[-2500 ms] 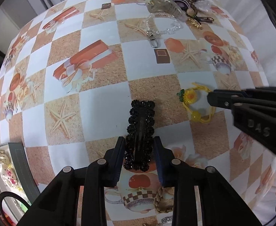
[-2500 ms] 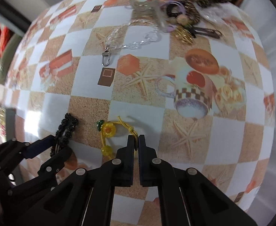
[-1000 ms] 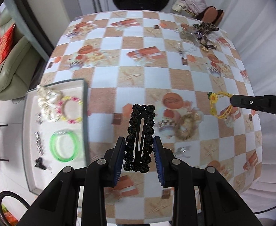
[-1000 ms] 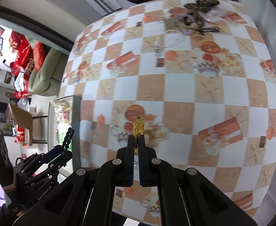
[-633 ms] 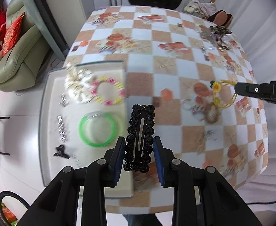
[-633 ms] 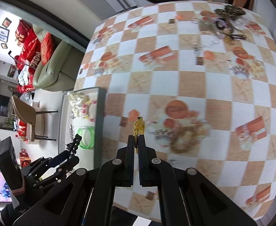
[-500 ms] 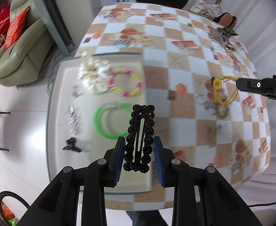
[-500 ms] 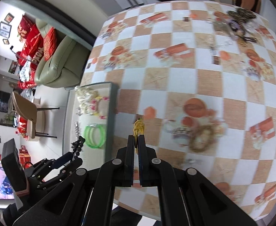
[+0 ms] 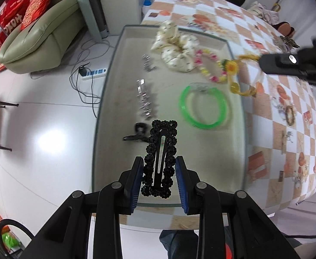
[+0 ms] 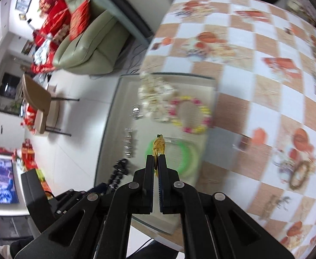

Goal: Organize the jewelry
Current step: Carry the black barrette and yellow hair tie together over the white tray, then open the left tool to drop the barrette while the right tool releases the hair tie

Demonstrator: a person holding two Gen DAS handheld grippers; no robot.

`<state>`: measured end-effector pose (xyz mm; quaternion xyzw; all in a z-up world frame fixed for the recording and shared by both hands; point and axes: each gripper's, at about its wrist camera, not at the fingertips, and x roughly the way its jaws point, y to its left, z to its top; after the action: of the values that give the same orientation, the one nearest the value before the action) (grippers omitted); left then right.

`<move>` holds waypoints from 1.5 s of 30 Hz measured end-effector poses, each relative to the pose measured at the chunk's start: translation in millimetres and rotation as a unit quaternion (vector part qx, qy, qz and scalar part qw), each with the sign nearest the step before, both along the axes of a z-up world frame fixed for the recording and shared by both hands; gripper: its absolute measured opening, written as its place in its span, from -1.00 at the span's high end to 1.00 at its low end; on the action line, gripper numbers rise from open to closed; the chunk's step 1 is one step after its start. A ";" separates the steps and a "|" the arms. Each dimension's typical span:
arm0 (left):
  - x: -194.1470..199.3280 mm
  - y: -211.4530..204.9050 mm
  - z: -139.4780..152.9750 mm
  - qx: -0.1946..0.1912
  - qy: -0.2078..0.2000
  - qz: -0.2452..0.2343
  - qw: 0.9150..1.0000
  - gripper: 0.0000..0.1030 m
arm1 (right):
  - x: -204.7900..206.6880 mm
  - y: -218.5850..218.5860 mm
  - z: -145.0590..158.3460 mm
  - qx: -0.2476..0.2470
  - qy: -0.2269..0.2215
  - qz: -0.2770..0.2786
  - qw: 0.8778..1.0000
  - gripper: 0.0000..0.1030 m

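Observation:
My left gripper (image 9: 159, 168) is shut on a black beaded hair clip (image 9: 160, 157) and holds it above the near end of a grey tray (image 9: 123, 69). My right gripper (image 10: 156, 161) is shut on a yellow flower bracelet (image 10: 159, 145); in the left wrist view the bracelet (image 9: 236, 75) hangs from the right gripper's tip over the tray's right side. The tray (image 10: 114, 108) holds a green bangle (image 9: 203, 108), a pink and yellow bead bracelet (image 9: 209, 69), a cream scrunchie (image 9: 175, 43), small silver clips (image 9: 144, 103) and a small black clip (image 9: 136, 132).
The tray sits at the left end of a table with a checkered orange and white cloth (image 9: 287, 99). More jewelry lies on the cloth, including a woven ring (image 9: 289, 114). Beyond the table edge are white floor, a power strip (image 9: 93, 73) and a green sofa (image 9: 39, 32).
Both grippers have carried their items from over the checkered cloth leftward to above the tray. The tray now fills the middle of both views. Both grips are unchanged.

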<state>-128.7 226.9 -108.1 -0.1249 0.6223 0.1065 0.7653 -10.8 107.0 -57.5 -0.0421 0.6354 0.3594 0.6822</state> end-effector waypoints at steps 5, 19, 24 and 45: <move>-1.6 8.0 -17.3 -0.001 0.008 0.007 1.000 0.33 | -2.7 47.1 -17.8 0.003 0.011 0.029 0.999 0.93; 4.4 5.1 -39.0 0.004 0.024 -0.001 1.000 0.32 | 17.3 77.7 -77.9 -0.071 0.020 0.030 0.997 0.92; 9.5 7.1 -42.3 0.009 0.035 -0.006 0.999 0.30 | 21.4 73.6 -86.5 -0.086 0.024 0.026 0.996 0.91; 29.7 -7.1 -27.2 0.032 0.040 -0.017 0.999 0.20 | 41.3 25.9 -38.4 -0.046 0.006 -0.009 0.999 -0.20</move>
<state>-99.0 219.8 -135.3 -0.0857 0.6509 0.1184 0.7449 30.5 133.0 -95.9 -0.0653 0.6553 0.3239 0.6793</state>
